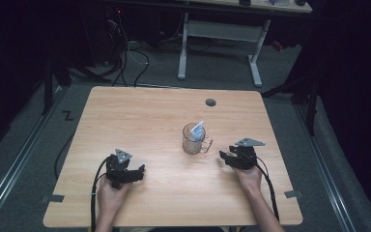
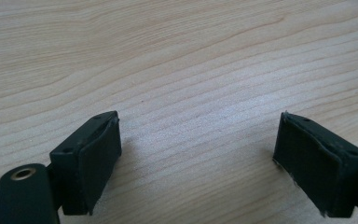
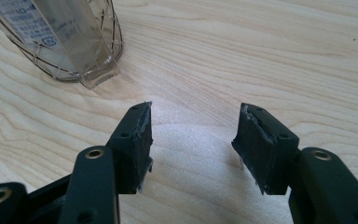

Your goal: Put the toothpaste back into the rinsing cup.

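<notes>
A: Nearest, what does each gripper camera give?

B: The left gripper (image 2: 198, 154) has its jaws spread wide over bare wood, holding nothing. The right gripper (image 3: 193, 144) has its jaws parted too, empty, with the base of the glass mug (image 3: 70, 42) just beyond.

A: And from above?

B: Both grippers rest on the counter (image 1: 140, 116), well apart. The mug stands between them, nearer the right one, a white-and-blue packet (image 1: 197, 130) upright inside it.
</notes>
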Tool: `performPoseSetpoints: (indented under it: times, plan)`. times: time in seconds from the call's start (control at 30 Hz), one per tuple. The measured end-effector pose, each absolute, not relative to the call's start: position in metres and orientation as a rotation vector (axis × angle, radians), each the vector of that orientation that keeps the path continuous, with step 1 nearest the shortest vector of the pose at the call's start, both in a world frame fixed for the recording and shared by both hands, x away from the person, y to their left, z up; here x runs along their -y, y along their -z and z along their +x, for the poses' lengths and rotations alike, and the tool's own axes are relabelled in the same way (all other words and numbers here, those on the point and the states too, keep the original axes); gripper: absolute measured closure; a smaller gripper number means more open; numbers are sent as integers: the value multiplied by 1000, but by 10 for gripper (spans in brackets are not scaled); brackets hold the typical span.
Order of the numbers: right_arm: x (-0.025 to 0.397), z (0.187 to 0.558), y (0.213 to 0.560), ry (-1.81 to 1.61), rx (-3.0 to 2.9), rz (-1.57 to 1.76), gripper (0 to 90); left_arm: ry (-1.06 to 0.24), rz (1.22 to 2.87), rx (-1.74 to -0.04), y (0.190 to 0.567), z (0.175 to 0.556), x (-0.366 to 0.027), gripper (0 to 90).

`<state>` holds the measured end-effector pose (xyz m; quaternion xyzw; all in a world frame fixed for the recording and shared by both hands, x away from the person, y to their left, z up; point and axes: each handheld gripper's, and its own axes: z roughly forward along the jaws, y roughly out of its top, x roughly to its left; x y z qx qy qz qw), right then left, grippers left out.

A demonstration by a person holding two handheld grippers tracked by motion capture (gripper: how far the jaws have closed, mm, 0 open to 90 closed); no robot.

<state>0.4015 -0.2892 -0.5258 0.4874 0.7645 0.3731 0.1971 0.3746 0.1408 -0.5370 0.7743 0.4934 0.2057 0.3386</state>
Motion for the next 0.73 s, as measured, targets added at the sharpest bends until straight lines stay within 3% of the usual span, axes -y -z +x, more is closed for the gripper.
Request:
performPoseSetpoints:
  times: [0.73]
  plan:
    - [281,403,531,-930,-2191,1311,390,-537,2016,-1288,537,374,-141,148]
